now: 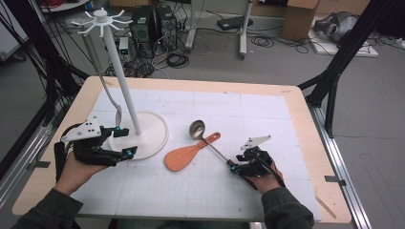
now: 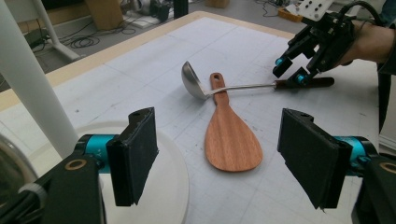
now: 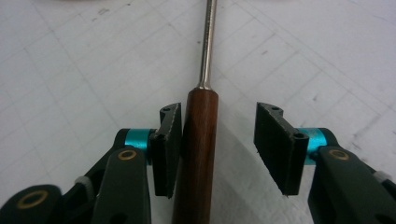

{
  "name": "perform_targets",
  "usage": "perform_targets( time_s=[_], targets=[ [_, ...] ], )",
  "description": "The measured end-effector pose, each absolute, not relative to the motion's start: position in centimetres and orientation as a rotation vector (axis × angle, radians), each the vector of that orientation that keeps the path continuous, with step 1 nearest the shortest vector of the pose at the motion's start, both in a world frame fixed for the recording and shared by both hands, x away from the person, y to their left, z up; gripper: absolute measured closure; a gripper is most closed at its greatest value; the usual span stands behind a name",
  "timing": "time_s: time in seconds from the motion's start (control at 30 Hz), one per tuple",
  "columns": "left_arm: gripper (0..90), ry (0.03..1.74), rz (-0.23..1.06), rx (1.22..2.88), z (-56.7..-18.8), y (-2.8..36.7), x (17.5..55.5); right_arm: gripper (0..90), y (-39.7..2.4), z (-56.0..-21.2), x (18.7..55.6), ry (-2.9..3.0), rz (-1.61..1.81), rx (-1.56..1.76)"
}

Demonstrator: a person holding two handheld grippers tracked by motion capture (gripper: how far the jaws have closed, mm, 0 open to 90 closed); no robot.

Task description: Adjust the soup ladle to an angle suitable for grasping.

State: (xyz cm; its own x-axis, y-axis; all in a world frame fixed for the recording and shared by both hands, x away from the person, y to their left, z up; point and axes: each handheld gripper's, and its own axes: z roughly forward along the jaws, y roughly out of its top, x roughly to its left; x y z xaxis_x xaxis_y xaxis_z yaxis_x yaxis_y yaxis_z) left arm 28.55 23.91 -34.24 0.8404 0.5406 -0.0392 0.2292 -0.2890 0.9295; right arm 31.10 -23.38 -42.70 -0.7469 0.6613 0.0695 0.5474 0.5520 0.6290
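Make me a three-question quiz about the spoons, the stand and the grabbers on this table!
1. Where does the ladle shaft lie?
A. Across the wooden spatula handle
B. On the white stand
C. On the floor

2. How many utensils lie on the mat?
A. One
B. Two
C. Four

3. How do the right gripper jaws stand around the ladle handle?
A. Clamped from both sides
B. Nowhere near it
C. Either side, with a gap at one

Answers: 1 A, the shaft crosses the handle. 2 B, ladle and spatula. 3 C, the right gripper view shows a gap.

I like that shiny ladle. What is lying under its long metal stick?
The wooden rice paddle's thin handle lies under the ladle shaft, crossing it. The white mat lies below both. The crossing spot itself is covered.
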Motion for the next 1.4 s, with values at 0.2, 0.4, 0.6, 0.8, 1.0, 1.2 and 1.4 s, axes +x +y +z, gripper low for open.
perform_targets(
  time_s=[0.2, 0.4, 0.6, 0.8, 1.0, 1.2, 1.4],
  targets=[
    [28.6, 0.576, 0.34, 1.88, -34.3, 23.8, 28.6, 58.5, -23.8, -42.7, 31.4, 2.611, 0.912, 1.013],
    [28.4, 0.579, 0.341, 1.88, -34.4, 23.8, 28.6, 60.9, -24.2, -42.8, 31.6, 2.598, 0.88, 1.021],
    [28.4, 0.578, 0.336, 1.879, -34.4, 23.8, 28.6, 62.6, -24.4, -42.9, 31.9, 2.595, 0.879, 1.011],
    [28.4, 0.582, 0.337, 1.881, -34.6, 23.7, 28.6, 62.3, -23.9, -42.8, 32.1, 2.598, 0.888, 0.993],
    [28.3, 0.577, 0.334, 1.883, -34.6, 23.6, 28.7, 55.4, -23.3, -42.6, 32.7, 2.611, 0.921, 0.97],
    [28.3, 0.579, 0.334, 1.883, -34.7, 23.6, 28.7, 52.7, -21.9, -42.4, 33.5, 2.624, 0.942, 0.945],
    [28.3, 0.577, 0.332, 1.881, -34.7, 23.6, 28.7, 55.1, -20.4, -42.3, 34.5, 2.625, 0.95, 0.924]
  ],
)
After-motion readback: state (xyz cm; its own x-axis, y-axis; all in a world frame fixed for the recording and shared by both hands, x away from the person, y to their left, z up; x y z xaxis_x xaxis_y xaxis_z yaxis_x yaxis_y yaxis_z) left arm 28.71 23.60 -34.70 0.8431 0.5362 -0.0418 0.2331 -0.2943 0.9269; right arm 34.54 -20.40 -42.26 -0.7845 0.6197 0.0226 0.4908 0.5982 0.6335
